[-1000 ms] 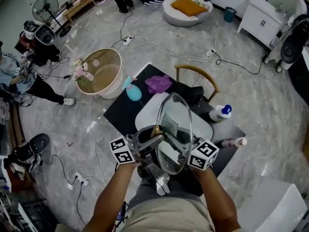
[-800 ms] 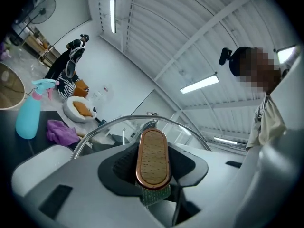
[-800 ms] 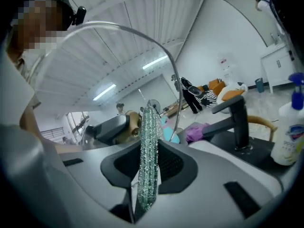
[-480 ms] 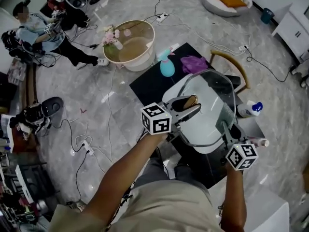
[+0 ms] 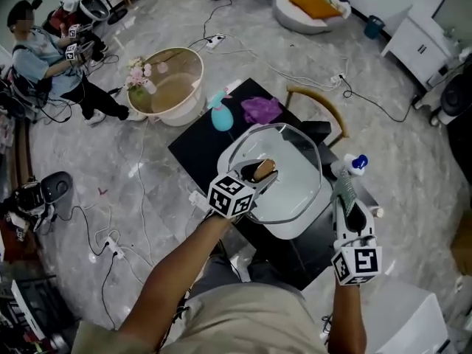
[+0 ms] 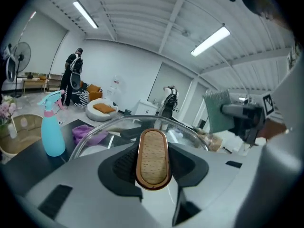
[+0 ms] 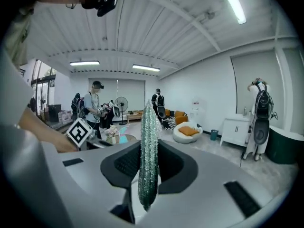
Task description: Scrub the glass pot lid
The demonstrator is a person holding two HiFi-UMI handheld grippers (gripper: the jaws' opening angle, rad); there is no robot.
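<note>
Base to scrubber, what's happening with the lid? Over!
Left tool shut on glass lid by its knob. Right tool shut on green sponge. Sponge off the lid, nothing between.

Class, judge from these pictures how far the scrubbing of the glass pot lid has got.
Done: the left gripper is shut on the wooden knob of the glass lid, holding it over the black table; the right gripper is shut on a green scrub pad. In hand: pad and lid are apart, the pad off to the lid's right. Left: bring the pad onto the glass and scrub.
</note>
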